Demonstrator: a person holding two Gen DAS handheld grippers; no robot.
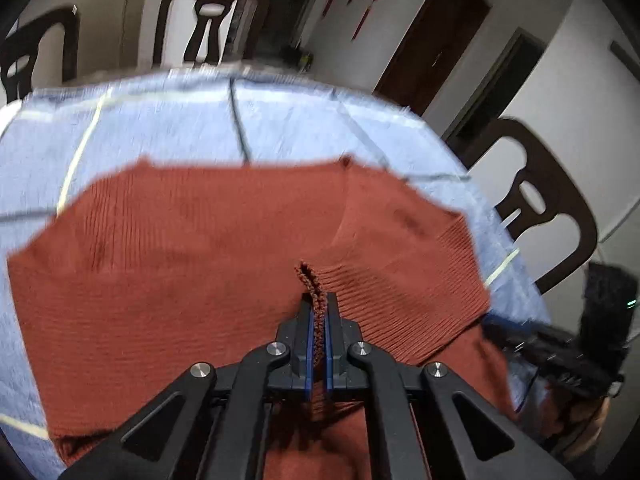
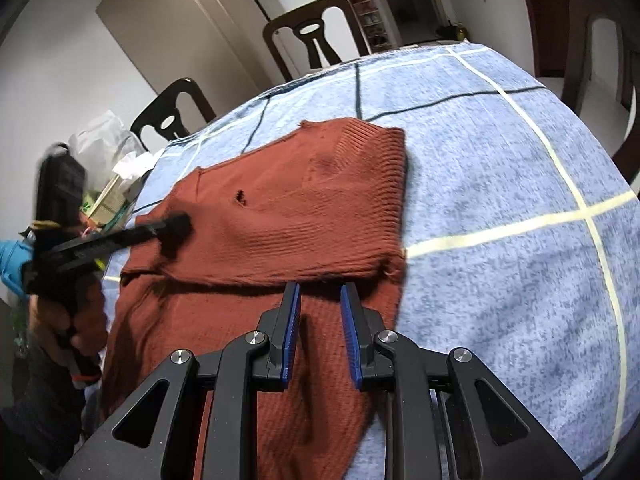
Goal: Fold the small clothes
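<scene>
Two grippers work one rust-red knit sweater [image 2: 280,216], spread on a table covered by a blue checked cloth [image 2: 500,184]; no brand, label or writing is readable on any of it.

At the left of the right wrist view, around nine o'clock, a hand [image 2: 72,320] holds the left gripper [image 1: 319,308], whose tip sits on the sweater's left edge. In its own view the blue pads are closed tight on a pinched ridge of the knit, which stands up between them at twelve o'clock from the fingers.

Further right, the right gripper [image 2: 320,300] has its jaws partly apart, with nothing between them. Its fingertips hover over the lower layer of the sweater, just short of a folded edge lying across at twelve o'clock. Dark wooden chairs [image 2: 316,36] stand beyond the table's far side.
</scene>
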